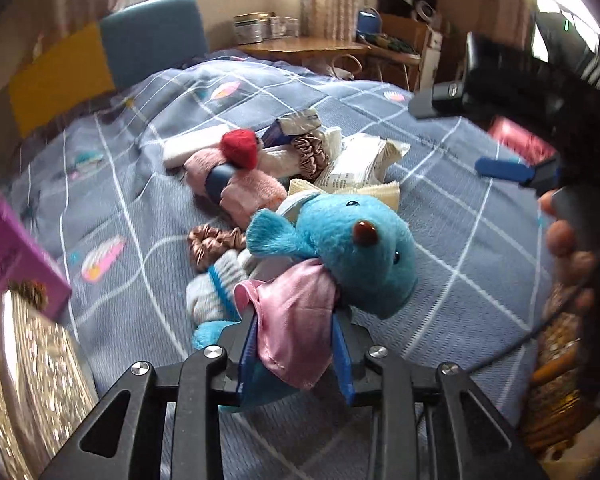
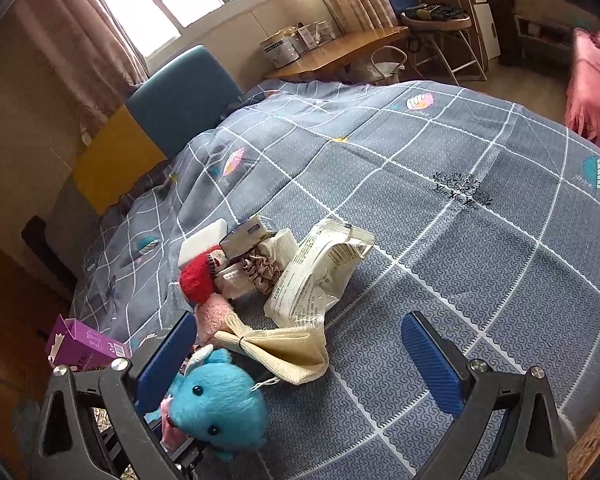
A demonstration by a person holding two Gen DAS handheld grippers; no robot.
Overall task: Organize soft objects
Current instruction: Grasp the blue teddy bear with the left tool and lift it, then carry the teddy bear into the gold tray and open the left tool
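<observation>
My left gripper (image 1: 294, 344) is shut on a blue plush toy (image 1: 352, 252) by its pink satin bow (image 1: 296, 320), held above the bed. The toy also shows in the right wrist view (image 2: 216, 404), low left. My right gripper (image 2: 300, 360) is open and empty over the blue checked bedspread (image 2: 420, 208); it shows at the right in the left wrist view (image 1: 512, 168). A pile lies on the bed: a pink plush with a red cap (image 1: 240, 148), brown scrunchies (image 1: 216, 242), a cream mesh bag (image 2: 288, 348), a white packet (image 2: 320, 276) and a striped sock (image 1: 216, 284).
A purple box (image 1: 12, 248) and a glittery gold item (image 1: 28, 380) sit at the left. A blue and yellow headboard (image 2: 160, 120) backs the bed. A wooden table with tins (image 2: 340, 48) and a chair (image 2: 436, 16) stand beyond.
</observation>
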